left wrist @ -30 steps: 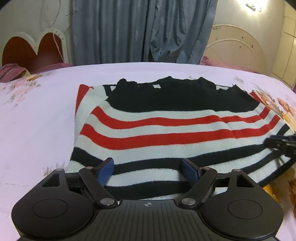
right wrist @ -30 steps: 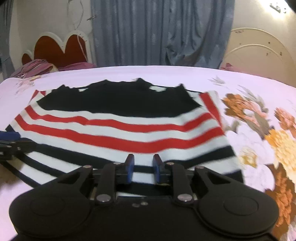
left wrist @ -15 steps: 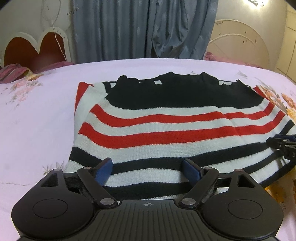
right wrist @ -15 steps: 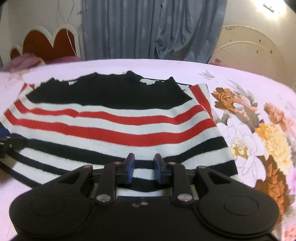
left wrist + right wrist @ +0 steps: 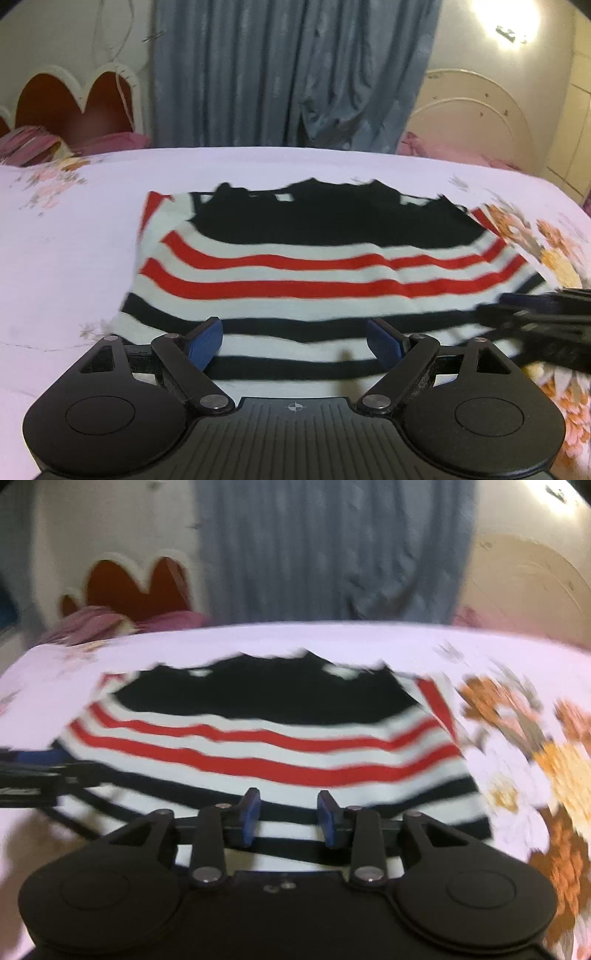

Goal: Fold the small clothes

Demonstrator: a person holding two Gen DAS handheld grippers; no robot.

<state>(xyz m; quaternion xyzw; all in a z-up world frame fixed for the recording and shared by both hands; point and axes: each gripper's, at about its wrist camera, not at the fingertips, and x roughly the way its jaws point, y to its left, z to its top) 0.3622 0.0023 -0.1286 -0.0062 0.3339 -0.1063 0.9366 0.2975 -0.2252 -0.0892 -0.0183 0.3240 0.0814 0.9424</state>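
A small striped sweater (image 5: 314, 273), black at the far end with red, white and black stripes, lies flat on the bed; it also shows in the right wrist view (image 5: 266, 738). My left gripper (image 5: 295, 339) is wide open over the sweater's near hem, left of centre, holding nothing. My right gripper (image 5: 289, 818) is partly open over the near hem on the right side, holding nothing. The right gripper shows at the right edge of the left wrist view (image 5: 535, 325). The left gripper shows at the left edge of the right wrist view (image 5: 33, 775).
The bed sheet (image 5: 66, 258) is pale pink with a flower print (image 5: 546, 775) to the sweater's right. A heart-shaped headboard (image 5: 74, 103) and pink pillows stand at the far left. Grey curtains (image 5: 288, 74) hang behind the bed.
Both grippers have pulled back and tilted, so the sweater sits lower and blurred in both views. The right gripper's fingers have opened wider. The left stays wide open.
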